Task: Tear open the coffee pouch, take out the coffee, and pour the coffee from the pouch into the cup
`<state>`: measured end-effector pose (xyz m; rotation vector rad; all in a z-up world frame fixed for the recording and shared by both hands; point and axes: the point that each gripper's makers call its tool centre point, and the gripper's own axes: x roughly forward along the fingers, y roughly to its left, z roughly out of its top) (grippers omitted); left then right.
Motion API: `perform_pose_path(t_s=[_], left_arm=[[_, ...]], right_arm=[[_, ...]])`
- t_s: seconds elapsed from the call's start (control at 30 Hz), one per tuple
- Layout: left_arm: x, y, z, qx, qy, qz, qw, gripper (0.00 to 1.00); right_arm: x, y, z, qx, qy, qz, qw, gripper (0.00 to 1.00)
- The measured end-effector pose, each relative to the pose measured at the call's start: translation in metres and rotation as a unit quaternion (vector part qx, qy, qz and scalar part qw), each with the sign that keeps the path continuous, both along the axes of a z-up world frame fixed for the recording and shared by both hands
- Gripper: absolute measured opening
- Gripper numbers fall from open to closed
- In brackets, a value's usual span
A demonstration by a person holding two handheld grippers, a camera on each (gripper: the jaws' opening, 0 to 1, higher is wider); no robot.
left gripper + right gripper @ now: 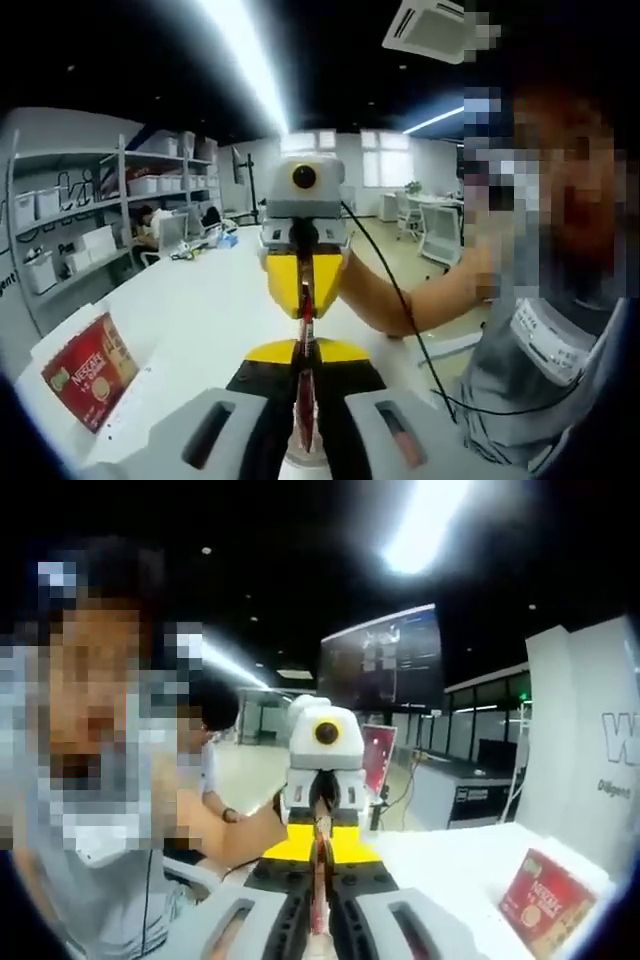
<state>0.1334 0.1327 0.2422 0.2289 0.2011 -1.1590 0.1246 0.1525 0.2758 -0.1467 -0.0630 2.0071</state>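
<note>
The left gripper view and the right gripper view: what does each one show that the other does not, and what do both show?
Left gripper view alone: shelves with storage boxes along the wall, a ceiling air unit, and a seated person far back.

Right gripper view alone: a large dark screen and a white panel with lettering.

Both: the two grippers facing each other, left gripper and right gripper, both shut on one thin coffee pouch, a red Nescafe box on the white table, and the person holding the grippers.

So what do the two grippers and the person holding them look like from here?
Both grippers, left gripper and right gripper, have grey bodies, black jaws and yellow tips. A black cable trails from the right one. The person wears a grey short-sleeved shirt with a white badge.
</note>
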Motion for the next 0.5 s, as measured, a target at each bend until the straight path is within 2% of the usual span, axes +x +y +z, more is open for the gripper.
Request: perform_pose_path(t_s=[0.07,0.17,0.23,0.37,0.5], left_arm=[[-0.0003,-0.0005,-0.0046,0.01,-0.003,-0.001,0.9999,0.18],[0.0,-0.0006,-0.0055,0.012,-0.004,-0.001,0.9999,0.19],[-0.0001,-0.001,-0.0051,0.011,-0.003,-0.002,0.9999,0.17],[0.0007,0.0005,-0.0122,0.03,0.003,0.0,0.9996,0.12],[0.0014,0.0006,-0.0118,0.026,0.008,0.001,0.9996,0.09]], right_arm=[[-0.0024,-0.0001,0.001,0.001,0.005,0.001,1.0,0.04],[-0.0016,-0.0009,0.0032,0.003,0.007,-0.002,1.0,0.03],[-0.0007,-0.0014,0.0038,0.003,0.008,-0.003,1.0,0.03],[0.0003,-0.0028,0.0059,0.005,0.01,-0.003,0.9999,0.03],[0.0002,-0.0035,0.0065,0.003,0.014,-0.003,0.9999,0.04]])
